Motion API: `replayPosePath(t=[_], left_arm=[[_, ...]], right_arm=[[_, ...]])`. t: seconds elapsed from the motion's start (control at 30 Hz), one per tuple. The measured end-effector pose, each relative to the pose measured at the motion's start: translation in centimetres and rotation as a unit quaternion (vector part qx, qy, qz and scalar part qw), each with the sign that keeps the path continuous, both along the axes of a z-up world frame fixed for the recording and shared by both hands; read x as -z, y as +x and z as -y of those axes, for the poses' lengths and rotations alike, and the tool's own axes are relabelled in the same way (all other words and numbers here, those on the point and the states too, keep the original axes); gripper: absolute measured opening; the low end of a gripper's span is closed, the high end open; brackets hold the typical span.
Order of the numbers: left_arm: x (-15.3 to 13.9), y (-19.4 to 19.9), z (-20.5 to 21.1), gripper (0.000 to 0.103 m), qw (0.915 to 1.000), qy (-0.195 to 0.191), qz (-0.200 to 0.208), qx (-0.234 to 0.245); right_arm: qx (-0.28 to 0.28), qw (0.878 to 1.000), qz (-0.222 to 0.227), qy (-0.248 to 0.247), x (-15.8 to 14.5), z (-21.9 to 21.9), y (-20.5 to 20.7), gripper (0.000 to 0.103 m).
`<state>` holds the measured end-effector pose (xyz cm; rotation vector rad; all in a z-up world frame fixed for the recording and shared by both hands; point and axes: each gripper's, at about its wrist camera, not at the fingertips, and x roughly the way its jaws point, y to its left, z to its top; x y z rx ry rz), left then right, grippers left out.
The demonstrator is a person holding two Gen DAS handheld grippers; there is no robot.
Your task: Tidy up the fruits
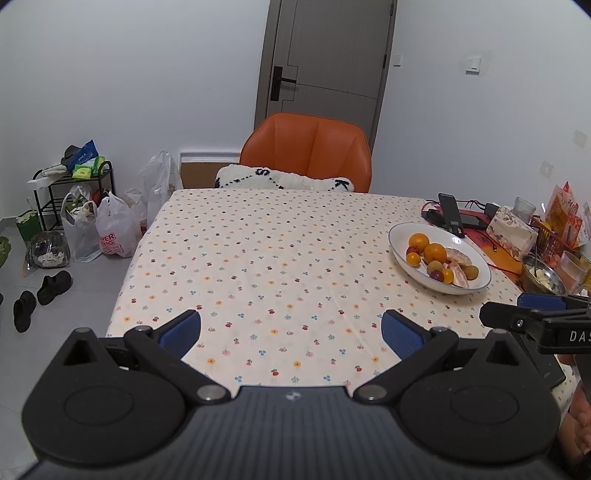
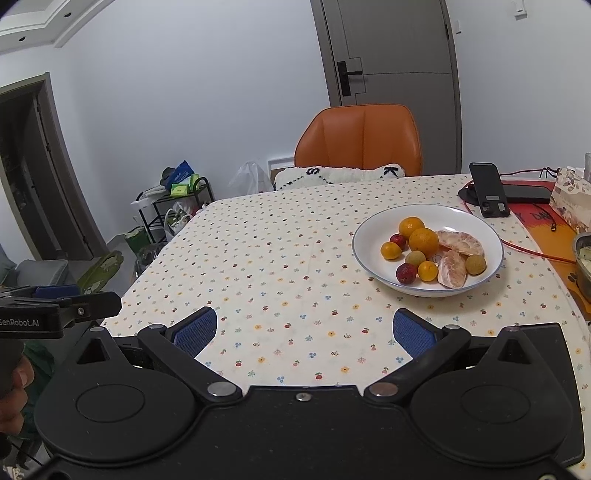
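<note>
Both grippers are held wide apart and empty above the near edge of the tablecloth (image 2: 280, 266): left gripper (image 1: 291, 330), right gripper (image 2: 305, 329). Fruits (image 2: 424, 251) are piled in the white bowl (image 2: 373, 225), far right, well apart from both.

Lighting: we record even, cool indoor light from overhead, moderately bright; recessed ceiling spots (image 2: 44, 16) sit at 10 o'clock in the right view. Shadows: soft and faint, a slight one under the plate (image 2: 428, 291). Glare: none strong; we note a mild sheen on the chair (image 1: 308, 147). Distortion: heavy fisheye, the door (image 2: 391, 55) bowing, dark vignette in the corners. Focus: sharp centrally, softer toward the rims.
</note>
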<state>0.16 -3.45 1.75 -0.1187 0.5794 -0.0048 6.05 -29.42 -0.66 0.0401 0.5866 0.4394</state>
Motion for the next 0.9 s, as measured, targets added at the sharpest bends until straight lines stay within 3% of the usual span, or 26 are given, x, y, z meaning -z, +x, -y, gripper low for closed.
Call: replayPosePath(t=[0.9], left_arm=[[0.17,0.11,-0.02,0.103,1.0000,-0.001,-0.003,0.001]], right_arm=[[0.001,1.000,-0.003,-0.001,0.15,0.06,0.09,0.103]])
